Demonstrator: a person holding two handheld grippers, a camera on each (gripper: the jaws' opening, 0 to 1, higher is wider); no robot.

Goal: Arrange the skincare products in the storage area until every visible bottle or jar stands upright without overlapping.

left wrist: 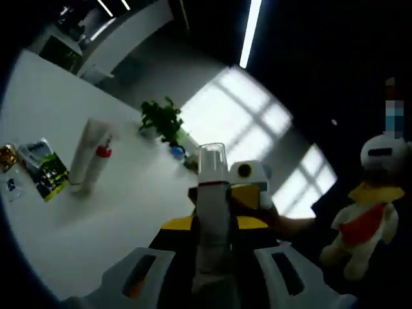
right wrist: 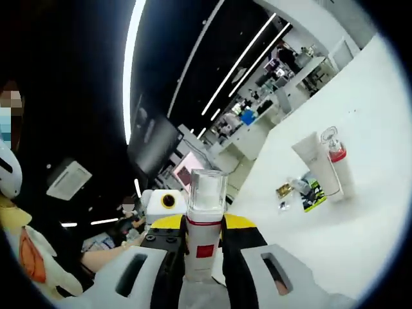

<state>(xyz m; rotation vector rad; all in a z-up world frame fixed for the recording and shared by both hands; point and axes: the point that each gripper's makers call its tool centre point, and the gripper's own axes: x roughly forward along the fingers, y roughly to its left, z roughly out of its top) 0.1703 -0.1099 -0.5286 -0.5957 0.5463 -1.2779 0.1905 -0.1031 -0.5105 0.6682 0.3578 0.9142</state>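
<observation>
L claw pinching bottle, clear cap away from cam; R claw pinching bottle likewise

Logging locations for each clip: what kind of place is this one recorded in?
Probably an open-plan office or lab. A large white table holds skincare items, long strip ceiling lights run overhead, and desks with monitors fill the background. A potted plant stands at the table's edge.

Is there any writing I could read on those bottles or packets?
None is readable.
Bottle held in the right gripper: red label patch, no legible words.
Green packet on the table: print too blurred.
White tube and red-banded bottle: too small.
</observation>
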